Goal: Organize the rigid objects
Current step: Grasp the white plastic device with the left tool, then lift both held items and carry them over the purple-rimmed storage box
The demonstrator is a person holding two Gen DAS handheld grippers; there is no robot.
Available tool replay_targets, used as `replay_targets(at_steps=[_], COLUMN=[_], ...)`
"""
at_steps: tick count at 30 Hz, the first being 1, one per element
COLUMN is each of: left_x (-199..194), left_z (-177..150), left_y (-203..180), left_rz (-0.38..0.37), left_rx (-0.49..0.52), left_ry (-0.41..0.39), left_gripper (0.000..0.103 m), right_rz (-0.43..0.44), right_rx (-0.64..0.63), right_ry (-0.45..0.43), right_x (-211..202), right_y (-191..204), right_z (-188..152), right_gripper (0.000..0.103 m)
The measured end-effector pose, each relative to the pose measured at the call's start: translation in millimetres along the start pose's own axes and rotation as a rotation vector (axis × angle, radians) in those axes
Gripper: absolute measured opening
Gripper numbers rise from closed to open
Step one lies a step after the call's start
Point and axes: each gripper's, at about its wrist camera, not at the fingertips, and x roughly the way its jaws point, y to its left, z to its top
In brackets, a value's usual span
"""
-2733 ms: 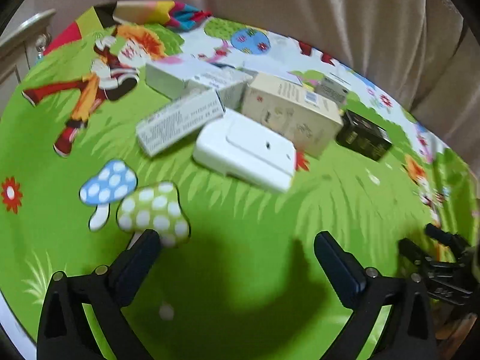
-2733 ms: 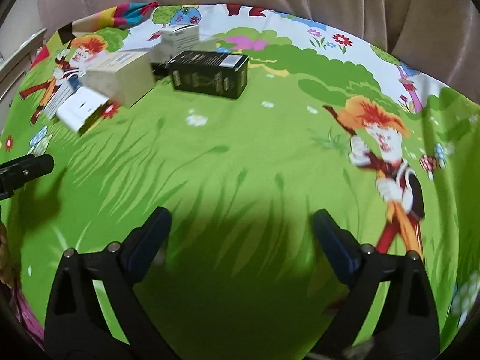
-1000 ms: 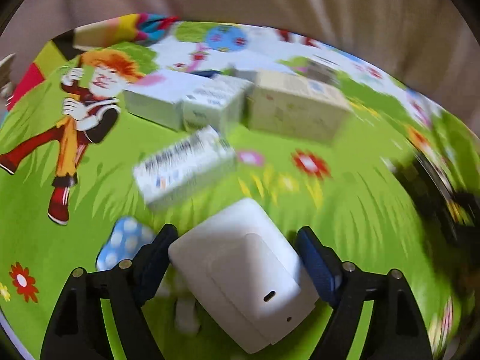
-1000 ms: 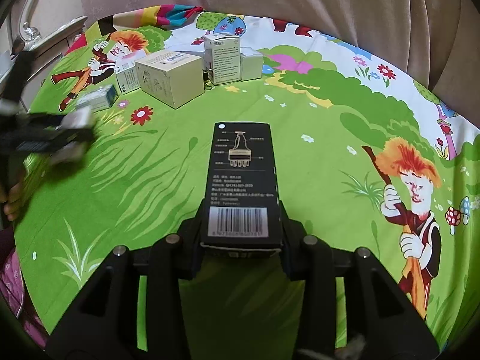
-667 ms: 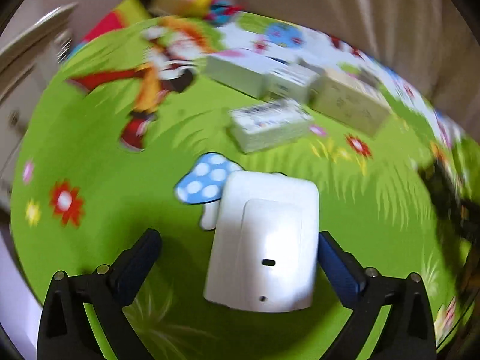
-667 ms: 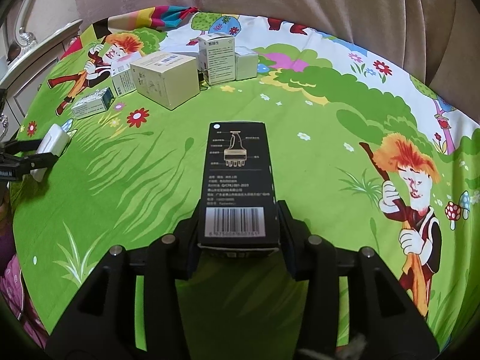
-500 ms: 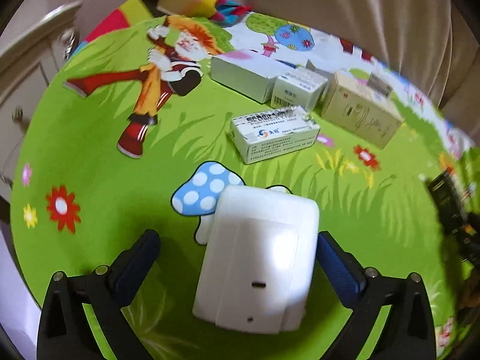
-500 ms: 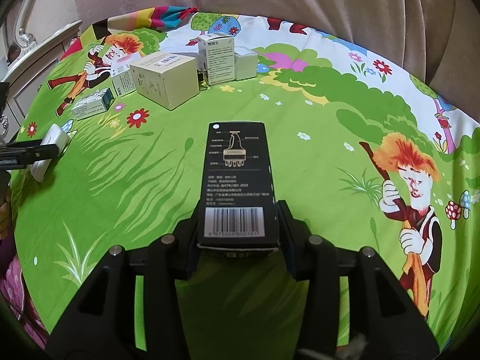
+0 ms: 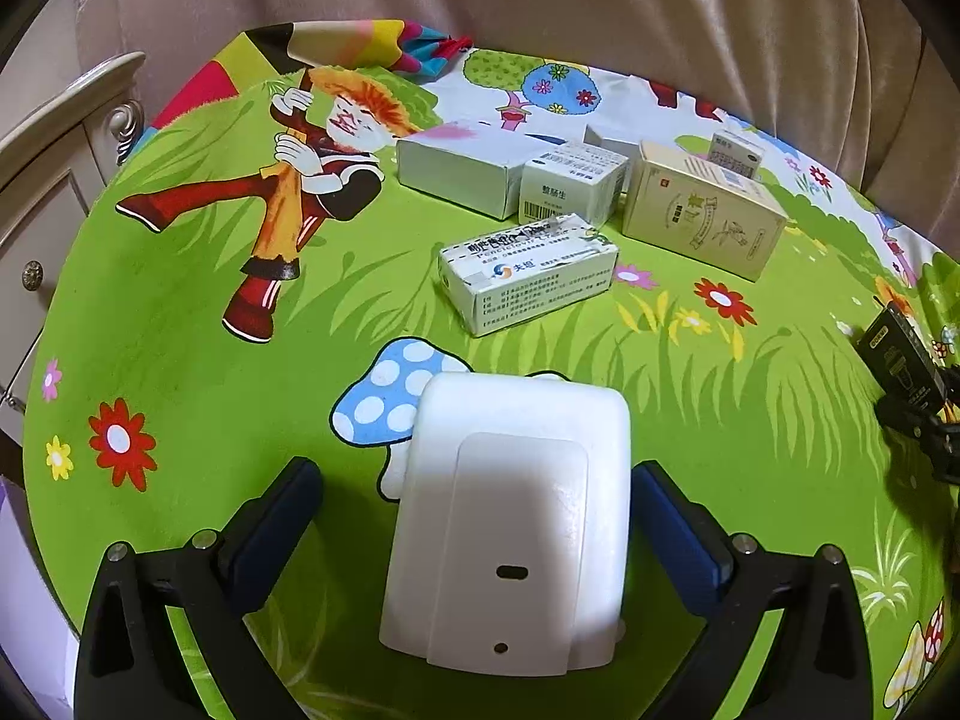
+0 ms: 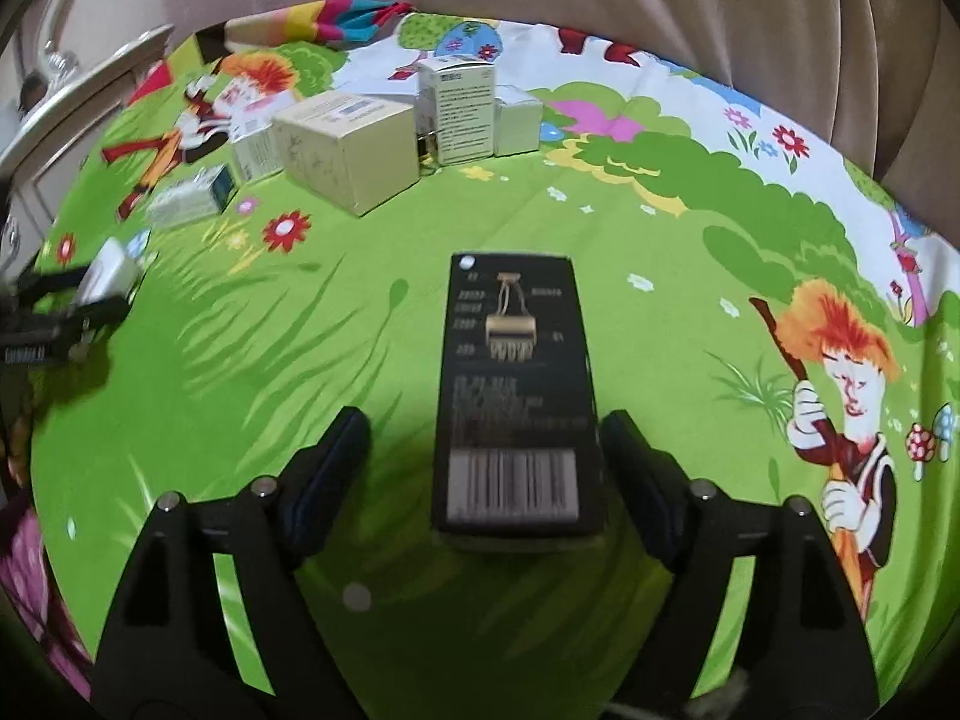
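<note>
two claws spread, both items set down

two releases at once. left claw (image 9: pixel 474 516) stands fully spread around the white plastic case (image 9: pixel 510 534), which lies flat on the table (image 9: pixel 180 360) between the blue pads; a clear gap shows on the left pad's side, the right pad sits just beside the case edge. right claw (image 10: pixel 483 462) has just been opening, its jaws now apart with the black box (image 10: pixel 516 390) lying between them, barcode end nearest the claw, neither pad pressing on it. picture slightly blurred there.

ahead of the left claw: a white medicine carton (image 9: pixel 528 276), beyond it a cluster of boxes, the cream box (image 9: pixel 702 216) largest, all near one another at the far side.

step in hand, as i read it: placing, the two items parted from the cluster. next move likely calls for drawing each claw straight back, clear of its item without nudging it, then reaching forward for another box.
</note>
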Motion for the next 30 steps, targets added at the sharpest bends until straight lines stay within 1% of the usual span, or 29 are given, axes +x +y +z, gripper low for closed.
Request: replay_targets(at_steps=[3, 5, 6, 7, 8, 9, 10, 12, 14, 17, 18, 19, 20, 21, 22, 23, 25, 26, 27, 28, 29, 30], left_x=[3.8, 4.9, 3.7, -1.2, -6.0, -7.2, -9.0, -12.4, -16.1, -25.1, -30.4, -41.9, -55.2, -81.5, -107.1, -125.3, -179.2, -200.0, -225.3, -240.2, -255.1, -267.0], left_z=[4.5, 5.0, 4.0, 2.3, 1.0, -0.1, -2.3, -10.7, -14.1, -16.8, -16.5, -16.2, -14.9, -12.5, -10.3, -9.8, -12.1, -15.2, -22.2, -28.5, -35.8, -42.9], left_y=[1.7, 2.1, 2.2, 2.2, 1.5, 2.1, 1.8, -4.1, -5.8, -13.4, -17.6, -24.5, -30.0, -36.8, -42.4, -46.2, -54.7, -58.3, -61.9, -63.4, -64.1, -64.5], left_rz=[-0.003, -0.004, -0.005, -0.003, -0.011, -0.031, -0.043, -0.026, -0.045, -0.109, -0.128, -0.138, -0.148, -0.162, -0.161, -0.159, -0.149, -0.142, -0.136, -0.132, -0.127, -0.121], left_rx=[-0.002, 0.002, 0.005, 0.009, 0.014, 0.009, 0.010, 0.051, 0.046, 0.030, 0.030, 0.044, 0.057, 0.072, 0.087, 0.098, 0.129, 0.138, 0.144, 0.145, 0.140, 0.136], left_ry=[0.019, 0.018, 0.008, -0.017, -0.023, -0.018, -0.021, -0.032, -0.017, 0.013, 0.012, -0.011, -0.051, -0.138, -0.228, -0.294, -0.506, -0.594, -0.707, -0.780, -0.861, -0.931], left_gripper=[0.103, 0.102, 0.097, 0.071, 0.064, 0.064, 0.064, 0.064, 0.064, 0.064, 0.064, 0.064, 0.064, 0.064, 0.064, 0.064, 0.064, 0.064, 0.064, 0.064, 0.064, 0.064], right_rz=[-0.021, -0.037, -0.046, -0.058, -0.075, -0.089, -0.086, -0.064, -0.089, -0.105, -0.111, -0.119, -0.124, -0.131, -0.152, -0.181, -0.221, -0.271, -0.306, -0.331, -0.369, -0.389], right_rx=[0.034, 0.035, 0.039, 0.051, 0.067, 0.072, 0.090, 0.129, 0.139, 0.136, 0.136, 0.147, 0.170, 0.184, 0.190, 0.192, 0.182, 0.167, 0.144, 0.130, 0.114, 0.100], right_ry=[0.001, -0.002, -0.013, -0.027, -0.023, -0.025, -0.027, -0.034, -0.032, -0.031, -0.043, -0.066, -0.108, -0.154, -0.238, -0.345, -0.577, -0.699, -0.793, -0.861, -0.948, -1.001], right_x=[6.4, 7.7, 5.6, 2.4, 0.6, -2.7, -8.6, -21.3, -32.2, -43.7, -48.6, -55.5, -68.7, -82.4, -104.6, -131.6, -188.9, -218.9, -241.7, -256.9, -276.6, -289.1], right_y=[-5.2, -4.7, -4.3, -4.8, -3.9, -0.4, 4.8, 15.9, 31.3, 47.9, 51.2, 52.6, 53.7, 55.5, 60.4, 66.4, 82.5, 93.7, 103.9, 112.4, 123.1, 130.7], right_z=[7.2, 9.7, 9.2, 8.4, 6.4, 3.1, -3.0, -15.0, -27.2, -40.4, -43.1, -44.4, -44.0, -43.2, -41.5, -40.5, -43.6, -47.9, -52.3, -56.8, -64.0, -68.2], right_gripper=[0.083, 0.077, 0.056, 0.042, 0.042, 0.042, 0.042, 0.042, 0.042, 0.042, 0.042, 0.042, 0.042, 0.042, 0.042, 0.042, 0.042, 0.042, 0.042, 0.042, 0.042, 0.042])
